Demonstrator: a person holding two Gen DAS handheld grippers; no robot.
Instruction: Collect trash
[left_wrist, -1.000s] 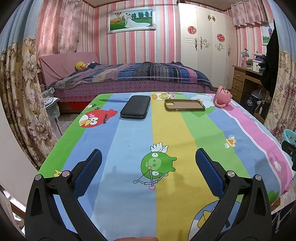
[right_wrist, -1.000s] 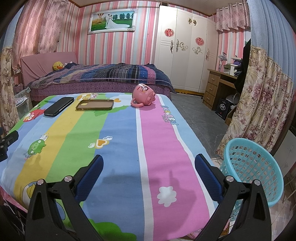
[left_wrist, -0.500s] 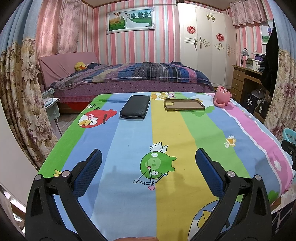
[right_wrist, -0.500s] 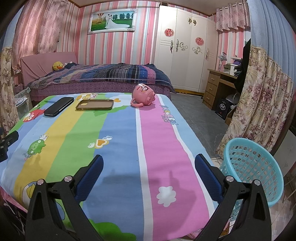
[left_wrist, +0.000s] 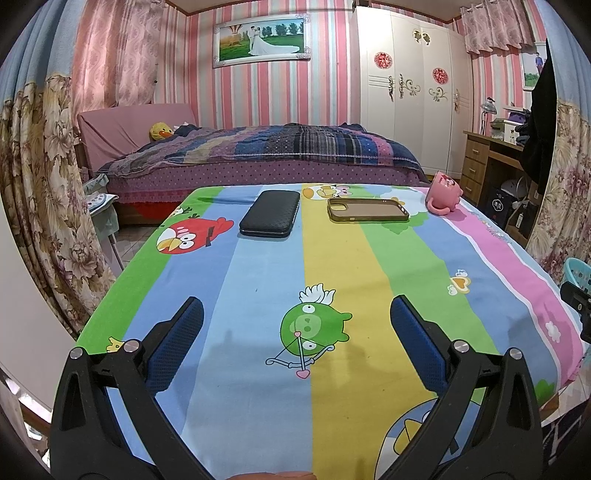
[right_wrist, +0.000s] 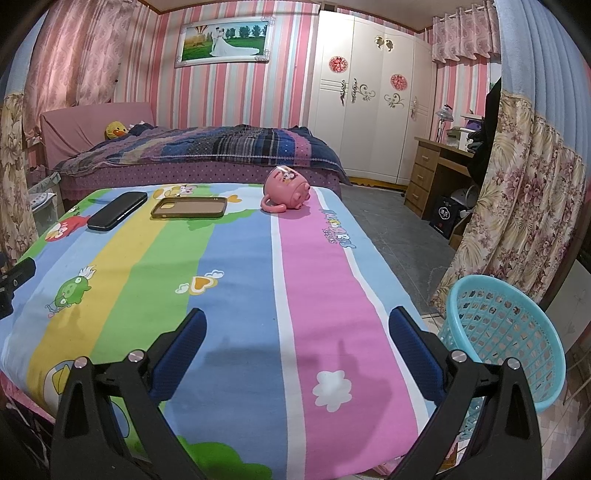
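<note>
A table under a striped cartoon cloth (left_wrist: 332, 280) carries three things at its far end: a black case (left_wrist: 269, 218), a brown phone case (left_wrist: 368, 215) lying open side up, and a pink mug (left_wrist: 444, 194) tipped on its side. They also show in the right wrist view: black case (right_wrist: 117, 215), phone case (right_wrist: 189, 207), mug (right_wrist: 287, 189). A turquoise mesh basket (right_wrist: 506, 332) stands on the floor right of the table. My left gripper (left_wrist: 295, 321) is open and empty over the near table. My right gripper (right_wrist: 295, 328) is open and empty over the pink stripe.
A bed (left_wrist: 258, 155) lies beyond the table. A white wardrobe (right_wrist: 369, 110) and a wooden desk (right_wrist: 439, 173) stand at the back right. Floral curtains (right_wrist: 517, 203) hang at both sides. The basket's rim also shows at the right in the left wrist view (left_wrist: 578, 271).
</note>
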